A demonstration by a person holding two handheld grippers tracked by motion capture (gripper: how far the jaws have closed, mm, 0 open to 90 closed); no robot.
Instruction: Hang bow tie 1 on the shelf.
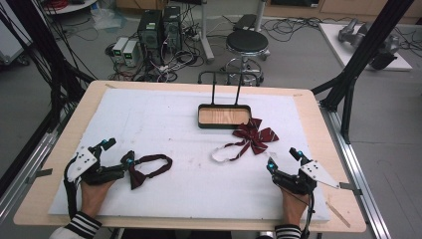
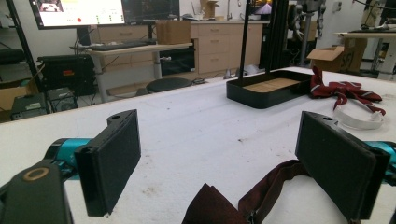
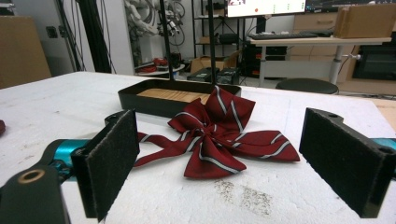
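A dark maroon bow tie (image 1: 151, 167) with a looped strap lies on the white foam mat (image 1: 164, 124) at the front left. My left gripper (image 1: 118, 151) stands open just left of it. In the left gripper view the tie (image 2: 212, 205) lies low between the jaws, nearer the right pad (image 2: 334, 163), untouched. A red striped bow tie (image 1: 255, 134) with a white band (image 1: 224, 153) lies right of centre, beside a black tray (image 1: 204, 122) with a wooden floor. My right gripper (image 1: 282, 158) is open, a little short of that bow (image 3: 215, 135), which lies ahead between the pads.
The tray (image 3: 154, 105) has a tall two-post wire handle (image 1: 226, 89). The mat covers a wooden table (image 1: 308, 114). Black frame struts (image 1: 366, 50) stand at the right and left. A stool (image 1: 247, 42) and computers (image 1: 159, 27) are on the floor behind.
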